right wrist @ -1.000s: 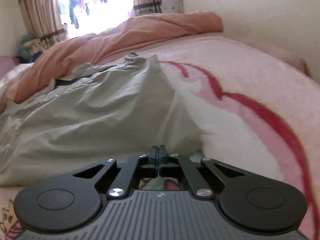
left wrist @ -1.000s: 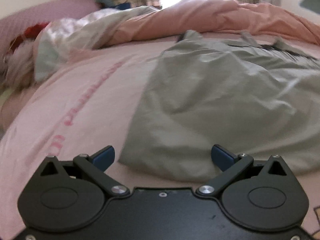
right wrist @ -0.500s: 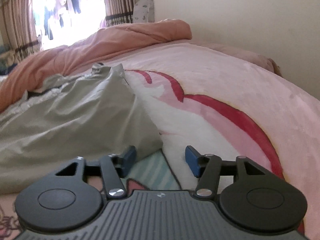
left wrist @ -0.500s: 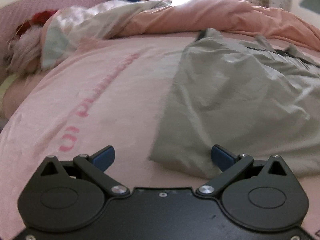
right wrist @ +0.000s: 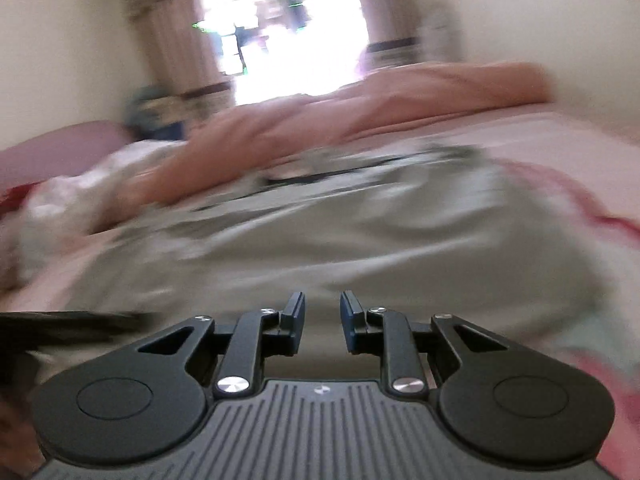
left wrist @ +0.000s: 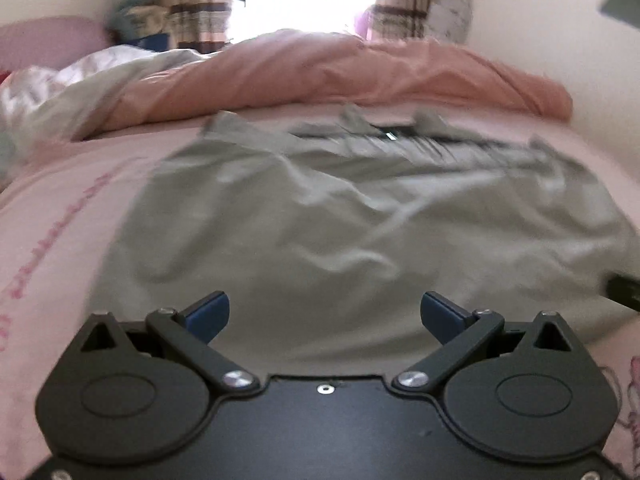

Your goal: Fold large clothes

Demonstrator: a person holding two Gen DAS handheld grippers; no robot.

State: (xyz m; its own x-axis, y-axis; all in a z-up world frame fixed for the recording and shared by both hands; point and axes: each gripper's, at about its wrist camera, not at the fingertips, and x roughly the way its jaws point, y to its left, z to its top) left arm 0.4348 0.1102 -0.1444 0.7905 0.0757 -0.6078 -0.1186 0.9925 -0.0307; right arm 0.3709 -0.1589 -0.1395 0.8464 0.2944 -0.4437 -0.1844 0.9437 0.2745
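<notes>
Left wrist view: left gripper [left wrist: 325, 314] wide apart, seemingly above grey garment [left wrist: 360, 232].

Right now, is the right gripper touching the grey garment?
Cannot tell. The right wrist view shows the right gripper open over the grey garment, but blur hides any contact.

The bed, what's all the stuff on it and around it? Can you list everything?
Garment: one, grey, spread wrinkled on the middle of the bed.
Blanket: one, pink with darker pink print, under the garment.
Quilt: one, salmon pink, bunched along the far side.
Pale bedding: one heap, whitish, far left.
Curtains: two, brown patterned, beside the bright window.
Left gripper: one, black with blue pads, open wide.
Right gripper: one, black, open with a narrower gap.
</notes>
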